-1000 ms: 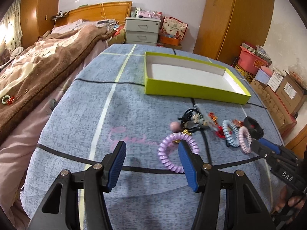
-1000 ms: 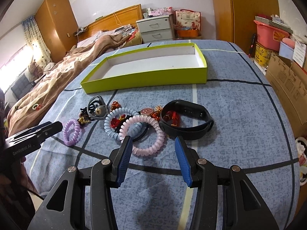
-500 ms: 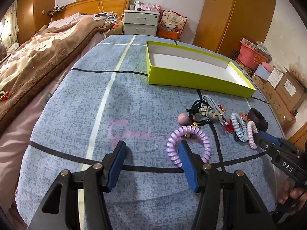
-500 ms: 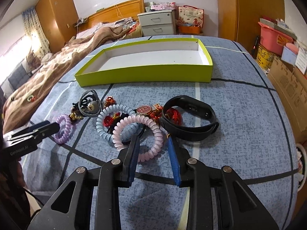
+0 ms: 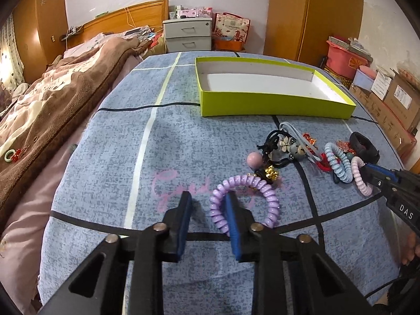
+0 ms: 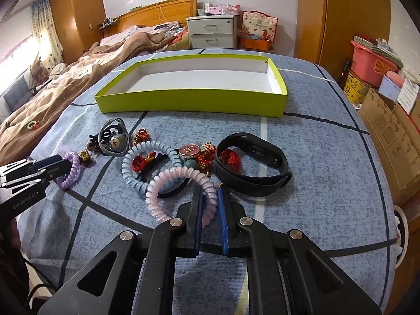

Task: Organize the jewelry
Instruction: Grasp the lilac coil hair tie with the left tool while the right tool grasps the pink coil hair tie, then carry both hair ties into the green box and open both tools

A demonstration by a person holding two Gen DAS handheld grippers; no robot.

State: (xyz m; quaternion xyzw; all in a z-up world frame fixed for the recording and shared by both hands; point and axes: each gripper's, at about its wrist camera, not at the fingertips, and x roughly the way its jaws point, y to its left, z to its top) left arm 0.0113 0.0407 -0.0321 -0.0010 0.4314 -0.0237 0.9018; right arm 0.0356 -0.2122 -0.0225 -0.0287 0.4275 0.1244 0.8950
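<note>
On the blue cloth a purple coil band [image 5: 262,186] lies with its left strand between the fingers of my left gripper [image 5: 208,197]. The jaws are closing, and a gap still shows beside the left pad. In the right wrist view my right gripper [image 6: 209,191] has narrowed onto the near strand of a pink coil band [image 6: 157,202], pads against it, still closing. A blue coil band [image 6: 131,162] and a black wristband [image 6: 249,181] lie just beyond. The empty green box [image 6: 189,102] stands farther back.
Red charms [image 6: 231,157], a bear hair tie [image 6: 115,140] and a pink bead [image 5: 254,159] lie among the bands. A bed with a brown blanket [image 5: 52,99] runs along the left. Cardboard boxes [image 5: 399,99] stand off the right edge.
Both pairs of jaws have narrowed from wide open. The right ones closed around the pink coil's strand, the left ones drew in around the purple coil's side. Neither hand shifted much.
</note>
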